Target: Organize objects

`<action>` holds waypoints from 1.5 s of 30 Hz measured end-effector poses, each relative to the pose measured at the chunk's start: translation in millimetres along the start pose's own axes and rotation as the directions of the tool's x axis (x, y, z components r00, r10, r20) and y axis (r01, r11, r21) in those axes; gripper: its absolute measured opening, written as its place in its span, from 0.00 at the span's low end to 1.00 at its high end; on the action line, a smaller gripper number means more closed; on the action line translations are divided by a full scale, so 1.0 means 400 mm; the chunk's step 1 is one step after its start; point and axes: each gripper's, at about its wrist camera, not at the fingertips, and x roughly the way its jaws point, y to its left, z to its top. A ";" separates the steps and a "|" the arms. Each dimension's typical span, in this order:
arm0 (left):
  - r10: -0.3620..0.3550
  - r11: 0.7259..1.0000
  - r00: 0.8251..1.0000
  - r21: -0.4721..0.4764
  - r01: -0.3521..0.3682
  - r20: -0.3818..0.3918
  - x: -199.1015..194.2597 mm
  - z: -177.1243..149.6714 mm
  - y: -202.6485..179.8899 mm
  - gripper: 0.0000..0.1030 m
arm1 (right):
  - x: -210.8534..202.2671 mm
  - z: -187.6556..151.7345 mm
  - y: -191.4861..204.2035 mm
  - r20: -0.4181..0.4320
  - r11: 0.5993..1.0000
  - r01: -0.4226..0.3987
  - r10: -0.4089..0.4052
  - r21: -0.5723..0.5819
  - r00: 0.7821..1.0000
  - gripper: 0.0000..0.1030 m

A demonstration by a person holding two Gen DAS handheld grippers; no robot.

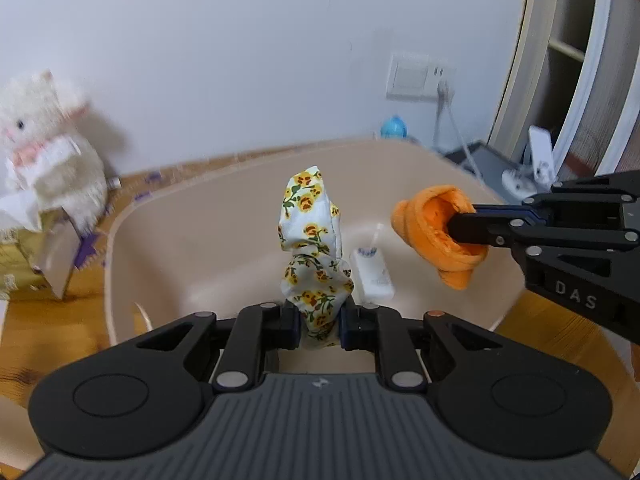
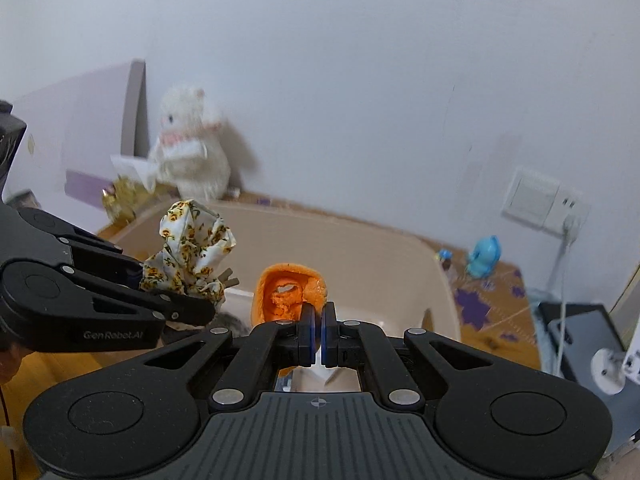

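A white cloth with yellow flowers point(image 1: 314, 252) stands up from my left gripper point(image 1: 319, 322), which is shut on its lower end. The same floral cloth point(image 2: 192, 248) shows at the left in the right wrist view, held by the left gripper point(image 2: 200, 312). An orange plush piece point(image 1: 438, 232) hangs from my right gripper point(image 1: 460, 228), shut on its rim. In the right wrist view the orange plush piece point(image 2: 290, 292) sits just ahead of the right gripper point(image 2: 319, 320). Both are held above a beige plastic tub point(image 1: 200, 224), whose rim point(image 2: 360, 226) also shows.
A small white carton with a straw point(image 1: 372, 270) lies inside the tub. A white plush toy point(image 1: 44, 148) sits on boxes at the left by the wall. A blue toy point(image 2: 484, 256), a wall socket point(image 1: 420, 78) with a cable, and a dark box point(image 2: 576, 332) are to the right.
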 end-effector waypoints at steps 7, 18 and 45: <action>-0.004 1.000 0.996 0.013 0.005 -0.088 0.072 -0.020 0.011 0.20 | 0.072 -0.035 0.003 -0.081 1.000 -0.002 0.002 -0.005 0.997 0.04; 0.073 0.997 0.997 0.001 -0.073 -0.031 -0.002 -0.012 0.008 0.71 | 0.014 -0.032 0.013 -0.050 1.000 0.029 -0.029 0.008 0.998 0.63; 0.136 0.991 0.980 -0.032 -0.133 0.146 -0.365 -0.146 -0.020 0.86 | -0.292 -0.093 0.092 0.026 0.994 0.071 -0.073 0.088 0.997 0.94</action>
